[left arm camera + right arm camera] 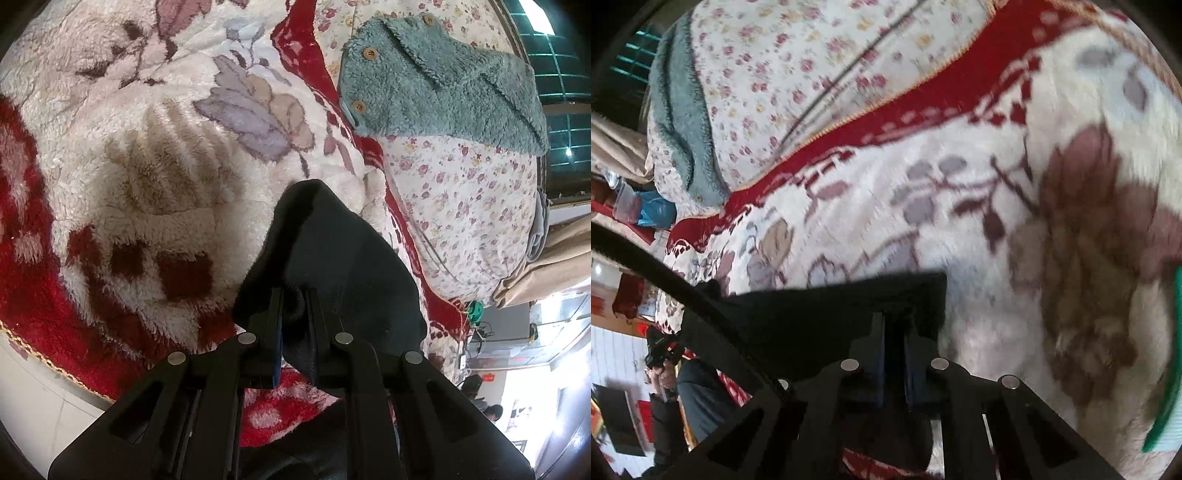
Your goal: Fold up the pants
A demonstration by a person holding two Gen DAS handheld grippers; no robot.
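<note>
Both tongs are clamped on the black pants [332, 251], which lie low and centre in each view on a plush red-and-cream floral blanket [129, 166]. In the left wrist view the left tongs [295, 306] pinch a bunched fold of the dark cloth between closed jaws, the fabric rising to a peak above them. In the right wrist view the right tongs [894, 332] sit nearly shut, with a flat black edge of the pants [849, 306] stretched across and between the fingers. The likely trouble is a thin bite: the right grip appears to take only the cloth's edge, so a pull could slip it free and let the fold sag or skew. The left's thick bunch may also drag extra layers along and crease the fold. Deep blanket pile could snag the cloth too. Much is hidden: most of the pants fall below both frames or behind the black tong bodies, so waistband, legs and fold stage cannot be told. The right view is motion-blurred. A teal fleece garment [436, 81] lies at upper right on a floral quilt [461, 206], well apart.
</note>
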